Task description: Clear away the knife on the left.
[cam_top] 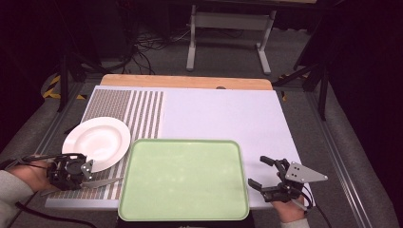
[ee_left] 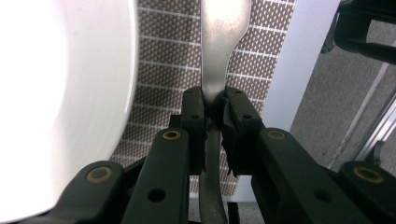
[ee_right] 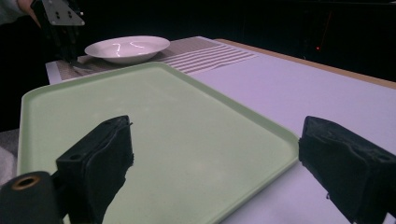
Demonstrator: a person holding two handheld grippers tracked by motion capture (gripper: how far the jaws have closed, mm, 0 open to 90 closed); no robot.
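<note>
The left claw [cam_top: 88, 176] is shut tight on a silver knife [cam_top: 102, 182]. In the left gripper view the two black pads pinch the thin handle of the knife [ee_left: 215, 70] from both sides.

The knife lies flat and low over the striped brown mat [cam_top: 142, 111], at the 8 o'clock part of the counter [cam_top: 228, 111]. In the high view its long side runs from 9 o'clock to 3 o'clock. The held end is at 9 o'clock, and the free end points to 3 o'clock, at the green tray [cam_top: 183, 178]. The free end stops just beside the tray's rim.

A white plate [cam_top: 97, 140] sits on the mat, just past the knife at 12 o'clock from it.

The right claw [cam_top: 261, 172] is wide open and holds nothing. It sits just beside the tray's 3 o'clock rim.

The counter top is pale and smooth, with a strip of wood [cam_top: 185, 81] along its far edge. The floor around it is grey. Past the counter at 12 o'clock stand the legs of a grey frame [cam_top: 230, 40], with black cables [cam_top: 152, 45] on the floor. The room behind is dark.
</note>
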